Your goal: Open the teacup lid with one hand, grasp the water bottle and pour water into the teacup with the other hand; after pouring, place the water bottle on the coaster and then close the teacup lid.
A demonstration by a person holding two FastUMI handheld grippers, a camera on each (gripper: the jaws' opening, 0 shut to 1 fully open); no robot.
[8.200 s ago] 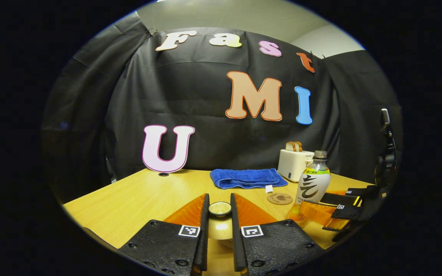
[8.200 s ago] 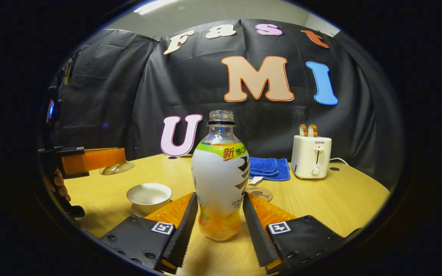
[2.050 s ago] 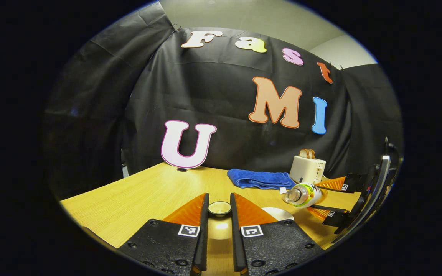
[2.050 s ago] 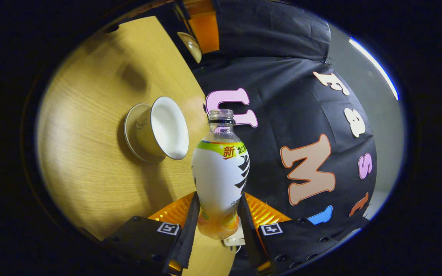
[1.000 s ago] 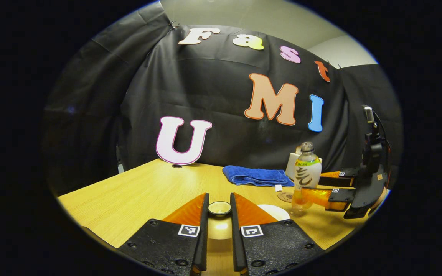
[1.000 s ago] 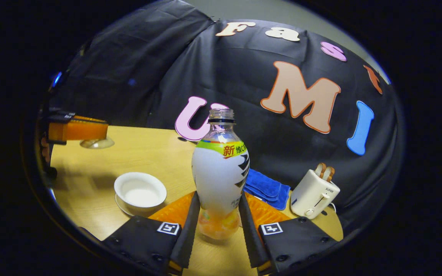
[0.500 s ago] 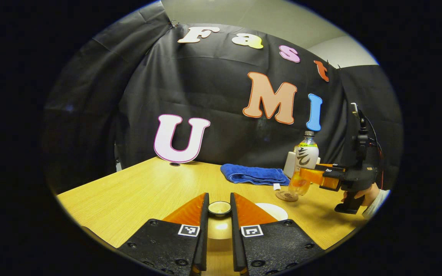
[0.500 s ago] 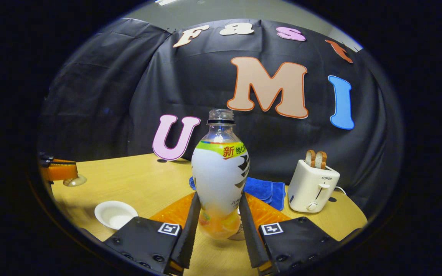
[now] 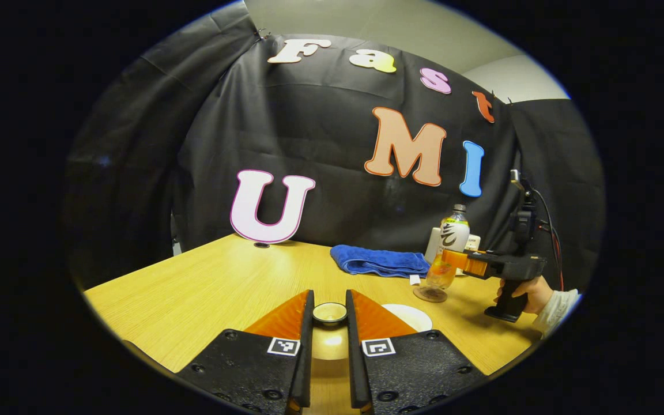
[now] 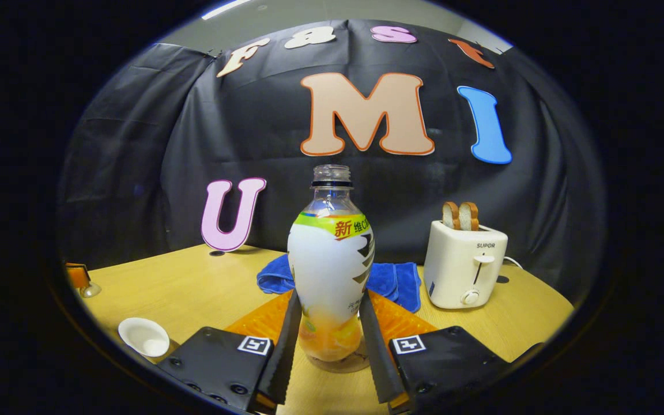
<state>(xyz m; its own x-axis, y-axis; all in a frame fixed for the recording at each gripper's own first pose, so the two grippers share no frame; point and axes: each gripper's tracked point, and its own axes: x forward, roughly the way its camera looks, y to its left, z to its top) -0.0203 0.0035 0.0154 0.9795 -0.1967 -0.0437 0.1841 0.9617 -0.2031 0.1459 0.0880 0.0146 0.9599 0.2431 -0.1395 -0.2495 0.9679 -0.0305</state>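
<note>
Now water bottle stands upright, neck up.

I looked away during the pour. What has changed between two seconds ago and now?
The right gripper swung the water bottle from tipped over the teacup back upright and carried it onto the coaster, still clamped. The left gripper still holds the lid aloft.

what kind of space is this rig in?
Probably a staged recording booth, not a real kitchen: black cloth wall behind a wooden table, with household props set out, a toaster holding toast, a folded blue towel, a teacup.
</note>
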